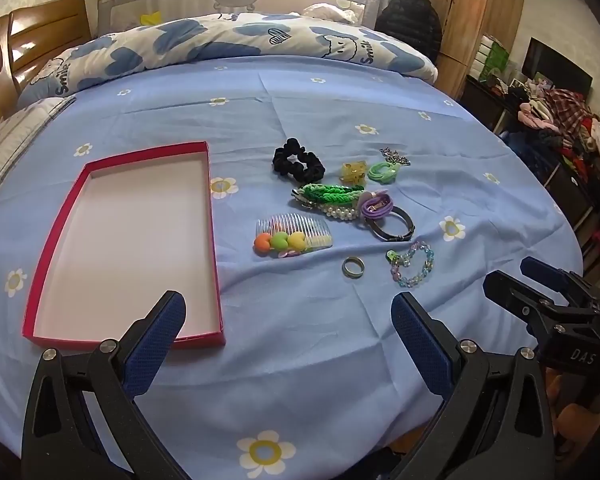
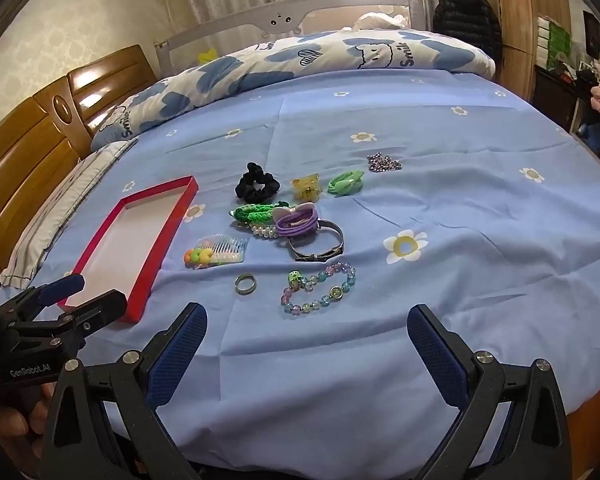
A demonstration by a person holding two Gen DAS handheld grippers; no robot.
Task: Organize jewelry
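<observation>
Two tools hang low over the near edge of a bed covered in a blue flowered sheet, both with their blue-padded fingers spread wide and nothing between them. The left tool sits in front of the near end of a red-walled box, which lies on the sheet with a bare white floor. The right tool points at the jewelry scattered to the right of that box.

Nearest the tools lie a metal ring and, just beside it on the right, a pastel bead bracelet. Behind the ring, a clear hair comb with orange, green and yellow beads rests between the box and the main cluster. In that cluster a green braided band touches a string of pearls, and purple hair ties lie against a dark bangle. Farther back, well apart from the tools, a black scrunchie, a yellow claw clip, a light green hair tie and a small silver chain form a loose row. A rolled quilt with blue hearts lies along the far side.
</observation>
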